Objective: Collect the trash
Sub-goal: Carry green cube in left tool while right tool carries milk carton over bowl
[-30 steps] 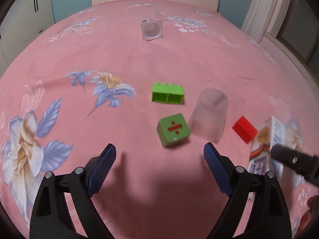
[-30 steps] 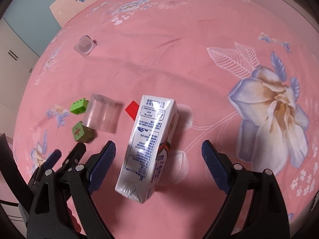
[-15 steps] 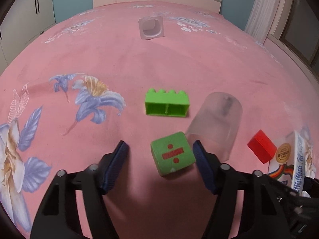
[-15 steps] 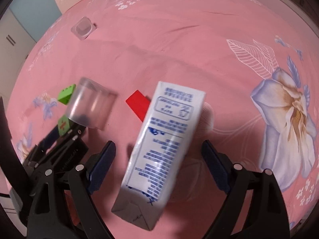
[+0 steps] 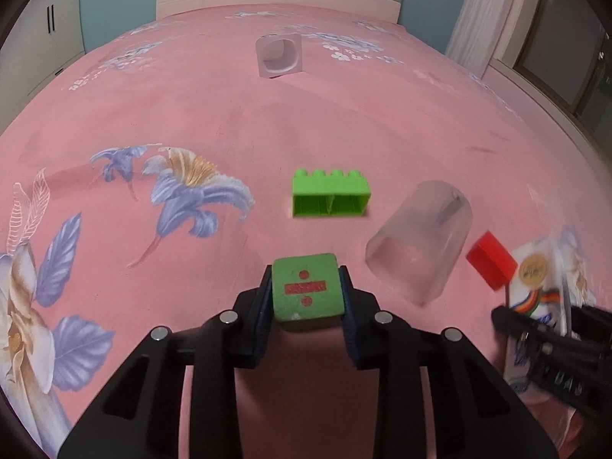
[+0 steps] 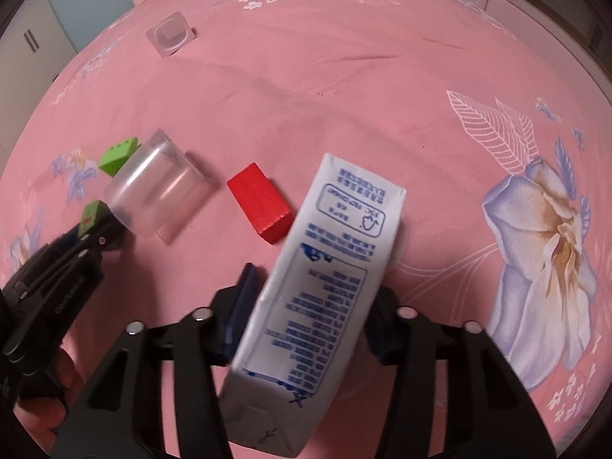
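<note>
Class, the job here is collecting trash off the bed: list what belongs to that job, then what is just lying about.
Job:
- milk carton, in right gripper
- clear plastic cup, on its side
- small plastic tub

Lying about:
- green cube, though left gripper holds it
- green brick
- red block

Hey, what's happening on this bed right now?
A person is clearing items off a pink floral bedspread with two handheld grippers. The left gripper is shut on a green foam cube; the right gripper is shut on a white milk carton. A clear plastic cup, red block and green toy brick lie loose.
</note>
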The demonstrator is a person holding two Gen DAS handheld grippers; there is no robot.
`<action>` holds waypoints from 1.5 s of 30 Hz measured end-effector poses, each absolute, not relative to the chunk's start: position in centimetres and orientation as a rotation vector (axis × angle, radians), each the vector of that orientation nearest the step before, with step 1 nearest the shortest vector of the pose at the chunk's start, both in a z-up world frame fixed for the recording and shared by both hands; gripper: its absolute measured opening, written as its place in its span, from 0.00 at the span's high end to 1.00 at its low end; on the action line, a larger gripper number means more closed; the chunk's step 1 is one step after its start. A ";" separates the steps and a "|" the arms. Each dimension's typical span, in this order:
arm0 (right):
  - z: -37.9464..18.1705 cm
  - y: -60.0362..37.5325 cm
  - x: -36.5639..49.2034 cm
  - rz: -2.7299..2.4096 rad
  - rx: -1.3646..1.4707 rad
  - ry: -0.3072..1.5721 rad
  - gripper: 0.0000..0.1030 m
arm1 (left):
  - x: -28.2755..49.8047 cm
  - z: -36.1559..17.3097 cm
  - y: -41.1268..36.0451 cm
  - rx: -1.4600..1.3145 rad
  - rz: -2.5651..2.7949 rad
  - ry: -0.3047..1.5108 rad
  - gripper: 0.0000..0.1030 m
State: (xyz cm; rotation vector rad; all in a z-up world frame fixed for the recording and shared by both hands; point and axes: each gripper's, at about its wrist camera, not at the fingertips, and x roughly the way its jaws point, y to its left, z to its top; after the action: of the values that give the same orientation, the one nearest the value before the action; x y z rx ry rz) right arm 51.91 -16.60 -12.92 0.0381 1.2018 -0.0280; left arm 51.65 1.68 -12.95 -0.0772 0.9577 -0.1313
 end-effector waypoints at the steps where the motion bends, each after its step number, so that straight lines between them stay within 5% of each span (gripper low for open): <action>1: -12.9 -16.6 51.8 -0.023 0.033 1.204 0.57 | 51.3 -12.9 1.8 -0.071 -0.131 0.958 0.67; 14: -8.8 -17.3 46.0 0.067 -0.067 1.161 0.62 | 44.6 -8.2 3.6 -0.006 -0.117 0.953 0.67; 31: 10.1 -14.7 32.8 0.215 -0.177 0.836 0.62 | 30.9 7.2 5.0 0.080 -0.069 0.790 0.67; 45: 17.7 -13.6 22.8 0.276 -0.193 0.690 0.62 | 20.3 15.1 4.7 0.109 -0.049 0.660 0.67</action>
State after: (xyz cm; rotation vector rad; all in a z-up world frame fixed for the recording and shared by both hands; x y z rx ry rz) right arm 22.80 -13.63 17.69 -0.1931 0.6897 0.2758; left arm 20.34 4.67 15.10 0.1095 0.6604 -0.0486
